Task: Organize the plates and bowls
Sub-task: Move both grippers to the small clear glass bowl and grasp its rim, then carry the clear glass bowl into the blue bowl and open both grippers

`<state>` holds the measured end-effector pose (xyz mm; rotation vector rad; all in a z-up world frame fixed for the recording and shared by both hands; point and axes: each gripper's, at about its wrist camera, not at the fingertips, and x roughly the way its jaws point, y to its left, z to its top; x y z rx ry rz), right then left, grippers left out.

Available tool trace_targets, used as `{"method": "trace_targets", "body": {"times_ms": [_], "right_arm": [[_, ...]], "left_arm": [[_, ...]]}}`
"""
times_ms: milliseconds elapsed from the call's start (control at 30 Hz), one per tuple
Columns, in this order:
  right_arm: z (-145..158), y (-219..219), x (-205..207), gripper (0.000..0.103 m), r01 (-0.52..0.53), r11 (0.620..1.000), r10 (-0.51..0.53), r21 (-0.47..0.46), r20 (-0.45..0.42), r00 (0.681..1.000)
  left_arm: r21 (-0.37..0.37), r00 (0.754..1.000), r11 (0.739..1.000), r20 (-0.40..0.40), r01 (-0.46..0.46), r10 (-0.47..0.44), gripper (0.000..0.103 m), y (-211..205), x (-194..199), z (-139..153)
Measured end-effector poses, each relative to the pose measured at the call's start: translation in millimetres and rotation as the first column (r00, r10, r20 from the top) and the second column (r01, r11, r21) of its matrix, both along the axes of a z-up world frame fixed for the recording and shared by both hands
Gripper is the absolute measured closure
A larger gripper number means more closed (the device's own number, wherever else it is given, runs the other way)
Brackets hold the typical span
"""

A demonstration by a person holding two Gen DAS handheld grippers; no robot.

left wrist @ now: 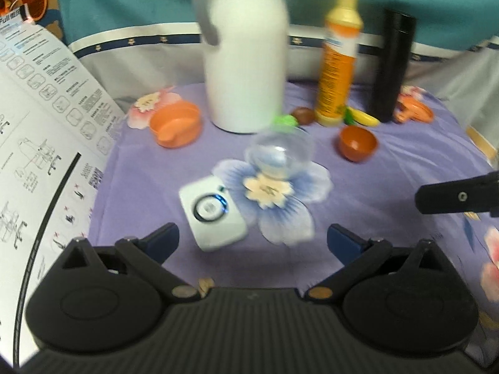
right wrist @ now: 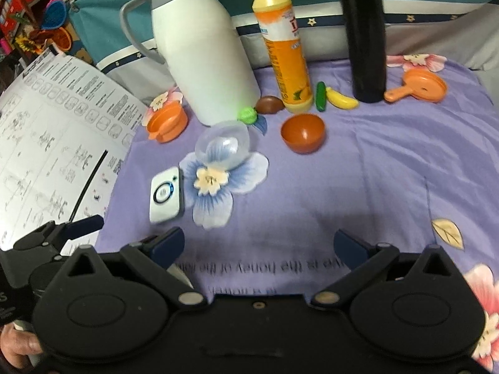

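A clear bowl (left wrist: 279, 152) (right wrist: 223, 146) sits mid-table on the purple cloth. A dark orange bowl (left wrist: 358, 143) (right wrist: 303, 132) stands to its right. A light orange spouted bowl (left wrist: 175, 123) (right wrist: 167, 121) is at the left, and an orange plate with a handle (left wrist: 414, 110) (right wrist: 419, 86) at the far right. My left gripper (left wrist: 252, 241) is open and empty, low over the cloth near the white device. My right gripper (right wrist: 259, 244) is open and empty over the near cloth. The left gripper's fingers (right wrist: 84, 222) show at the right wrist view's left edge.
A white thermos jug (left wrist: 246, 53) (right wrist: 202, 50), an orange bottle (left wrist: 338, 62) (right wrist: 285, 50) and a black flask (left wrist: 393, 65) (right wrist: 365, 34) stand at the back. Small toy fruits (right wrist: 341, 99) lie between them. A white device (left wrist: 213, 213) (right wrist: 167, 194) and a printed sheet (left wrist: 37, 143) (right wrist: 53, 143) are at the left.
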<state>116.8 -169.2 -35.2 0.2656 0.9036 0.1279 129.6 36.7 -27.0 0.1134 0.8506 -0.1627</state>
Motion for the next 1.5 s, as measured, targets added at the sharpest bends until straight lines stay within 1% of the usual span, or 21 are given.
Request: {"method": "trace_targets", "body": {"times_ms": [133, 300, 433, 467, 567, 633, 667, 733, 767, 833, 867, 900, 933, 1000, 1033, 1100, 1133, 1167, 1200, 1333, 1500], "right_arm": [[-3.3, 4.9, 33.3, 0.000, 0.016, 0.999, -0.015, 0.044, -0.019, 1.000], [-15.3, 8.0, 78.4, 0.000, 0.052, 0.995, -0.048, 0.088, -0.054, 0.997], [-25.7, 7.6, 111.2, 0.001, 0.070, 0.990, -0.063, 0.121, -0.066, 0.996], [-27.8, 8.0, 119.3, 0.003, 0.075, 0.990, -0.068, 0.120, -0.068, 0.995], [-34.9, 10.7, 142.2, 0.013, 0.075, 0.991, -0.066, 0.115, -0.074, 0.995], [-41.3, 12.5, 154.0, 0.025, 0.069, 0.991, -0.062, 0.111, -0.068, 0.996], [-44.9, 13.9, 160.1, 0.028, 0.066, 0.992, -0.059, 0.107, -0.071, 0.996], [-51.1, 17.8, 169.2, 0.041, 0.057, 0.993, -0.049, 0.102, -0.079, 0.996], [-54.2, 19.3, 172.8, 0.044, 0.053, 0.993, -0.045, 0.102, -0.083, 0.996], [-61.3, 23.5, 178.3, 0.056, 0.040, 0.993, -0.032, 0.109, -0.073, 0.997], [-64.8, 24.8, 181.4, 0.058, 0.037, 0.993, -0.028, 0.109, -0.076, 0.997], [-69.0, 26.2, 184.9, 0.063, 0.032, 0.993, -0.023, 0.110, -0.081, 0.996], [-72.2, 27.5, 187.4, 0.067, 0.028, 0.993, -0.019, 0.111, -0.084, 0.996], [-78.1, 28.9, 190.8, 0.074, 0.024, 0.993, -0.013, 0.116, -0.090, 0.996], [-80.1, 29.6, 191.4, 0.082, 0.021, 0.993, -0.011, 0.115, -0.090, 0.996], [-82.2, 29.9, 190.5, 0.090, 0.018, 0.994, -0.008, 0.109, -0.091, 0.996], [-82.3, 30.5, 189.4, 0.092, 0.017, 0.994, -0.007, 0.104, -0.089, 0.996], [-83.1, 30.6, 189.0, 0.095, 0.014, 0.995, -0.005, 0.101, -0.086, 0.996], [-84.0, 30.9, 188.6, 0.095, 0.010, 0.995, -0.002, 0.101, -0.084, 0.996], [-83.8, 30.4, 184.6, 0.096, 0.020, 0.995, -0.011, 0.098, -0.083, 0.996], [-75.6, 30.3, 175.2, 0.096, 0.020, 0.996, -0.013, 0.092, -0.078, 0.997]], "left_arm": [[-0.023, 0.999, 0.999, -0.007, -0.038, 0.037, 0.000, 8.0, 35.6, -6.3], [-0.025, 0.998, 0.997, -0.015, -0.067, 0.067, 0.000, 6.1, 77.2, -16.7], [-0.015, 0.997, 0.997, -0.026, -0.071, 0.071, 0.000, -0.7, 104.8, -28.1], [-0.015, 0.997, 0.997, -0.031, -0.073, 0.073, 0.000, -1.9, 110.4, -31.5], [-0.016, 0.995, 0.996, -0.050, -0.087, 0.087, 0.002, -5.3, 126.2, -42.0], [-0.024, 0.994, 0.996, -0.063, -0.090, 0.089, 0.005, -7.7, 135.0, -48.8], [-0.028, 0.994, 0.996, -0.069, -0.090, 0.088, 0.008, -8.8, 138.9, -51.8], [-0.037, 0.993, 0.995, -0.079, -0.093, 0.090, 0.012, -10.9, 145.6, -57.7], [-0.043, 0.992, 0.995, -0.084, -0.093, 0.089, 0.016, -11.8, 148.2, -59.6], [-0.058, 0.992, 0.994, -0.099, -0.091, 0.085, 0.023, -13.7, 153.8, -64.2], [-0.063, 0.991, 0.994, -0.106, -0.089, 0.082, 0.028, -15.0, 155.9, -66.5], [-0.070, 0.990, 0.994, -0.113, -0.087, 0.079, 0.034, -15.5, 157.7, -69.0], [-0.073, 0.990, 0.994, -0.118, -0.086, 0.077, 0.037, -16.3, 159.1, -71.2], [-0.079, 0.989, 0.994, -0.128, -0.081, 0.070, 0.054, -17.8, 160.9, -75.4], [-0.082, 0.989, 0.994, -0.135, -0.078, 0.066, 0.060, -19.0, 161.6, -77.7], [-0.084, 0.988, 0.994, -0.142, -0.072, 0.059, 0.077, -21.0, 161.5, -81.3], [-0.082, 0.989, 0.994, -0.140, -0.069, 0.057, 0.080, -22.4, 160.7, -82.3], [-0.080, 0.989, 0.995, -0.136, -0.066, 0.055, 0.086, -23.6, 159.8, -82.4], [-0.082, 0.990, 0.995, -0.134, -0.063, 0.052, 0.089, -24.7, 158.1, -82.2], [-0.074, 0.991, 0.995, -0.123, -0.061, 0.051, 0.089, -27.8, 153.1, -78.4], [-0.071, 0.992, 0.996, -0.110, -0.061, 0.053, 0.089, -30.7, 141.7, -65.0]]}}
